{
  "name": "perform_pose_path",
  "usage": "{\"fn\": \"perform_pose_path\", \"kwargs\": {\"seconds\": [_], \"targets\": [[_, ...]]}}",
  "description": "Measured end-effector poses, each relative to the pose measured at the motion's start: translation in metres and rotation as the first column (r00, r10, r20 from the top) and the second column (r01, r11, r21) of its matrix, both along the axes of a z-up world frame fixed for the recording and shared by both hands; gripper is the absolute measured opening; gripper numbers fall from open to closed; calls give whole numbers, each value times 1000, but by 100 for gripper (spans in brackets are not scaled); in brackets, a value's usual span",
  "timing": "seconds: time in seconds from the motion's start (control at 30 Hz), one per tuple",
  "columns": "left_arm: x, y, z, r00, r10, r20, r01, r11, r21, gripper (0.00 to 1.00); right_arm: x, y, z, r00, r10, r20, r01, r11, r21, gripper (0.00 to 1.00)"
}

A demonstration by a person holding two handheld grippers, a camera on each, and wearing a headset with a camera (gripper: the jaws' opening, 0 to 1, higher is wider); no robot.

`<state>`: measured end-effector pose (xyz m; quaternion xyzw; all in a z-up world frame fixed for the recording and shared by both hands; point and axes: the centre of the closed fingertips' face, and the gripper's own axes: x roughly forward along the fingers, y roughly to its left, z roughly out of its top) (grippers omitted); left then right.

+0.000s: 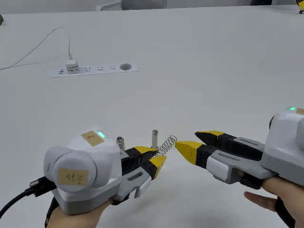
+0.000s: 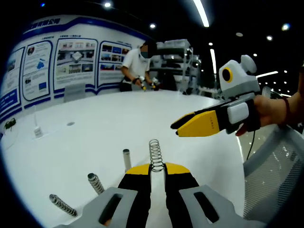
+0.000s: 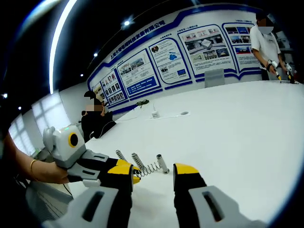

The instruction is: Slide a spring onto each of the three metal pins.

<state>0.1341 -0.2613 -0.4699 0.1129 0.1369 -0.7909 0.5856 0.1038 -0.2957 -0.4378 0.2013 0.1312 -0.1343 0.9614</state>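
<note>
My left gripper (image 1: 156,156) is shut on one end of a loose steel spring (image 1: 166,145), which sticks out past its yellow tips, as the left gripper view shows for that gripper (image 2: 156,168) and spring (image 2: 155,154). A bare metal pin (image 1: 155,137) stands upright just behind the spring, also the bare pin (image 2: 127,159). Left of it two pins carry springs (image 2: 95,183) (image 2: 62,205); one sprung pin (image 1: 120,142) shows from above. My right gripper (image 1: 186,139) hangs open just right of the spring, nothing between its fingers. The right gripper view has the spring (image 3: 148,167) beside the bare pin (image 3: 163,164).
A white power strip (image 1: 92,69) with a plugged-in adapter and cable lies far back on the white table (image 1: 204,71). A person (image 2: 135,66) stands at the far side of the room and another person (image 3: 97,118) sits off the table's edge.
</note>
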Motion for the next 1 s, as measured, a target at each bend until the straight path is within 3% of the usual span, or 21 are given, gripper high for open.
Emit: {"fn": "perform_pose_path", "kwargs": {"seconds": [0.2,0.3,0.6,1.0], "targets": [[-3,10,14,999,-18,-43,16,998,-54,9,6,9,1,999,7,52,-13,994,109,32],[-3,13,18,999,-23,-49,20,997,-68,9,7,11,3,997,14,71,-23,990,136,30],[-7,19,29,995,-39,-92,28,993,-118,9,13,19,8,989,14,147,-53,962,269,27],[-10,28,44,993,-59,-104,40,984,-173,9,20,31,15,980,37,196,-105,931,351,20]]}}
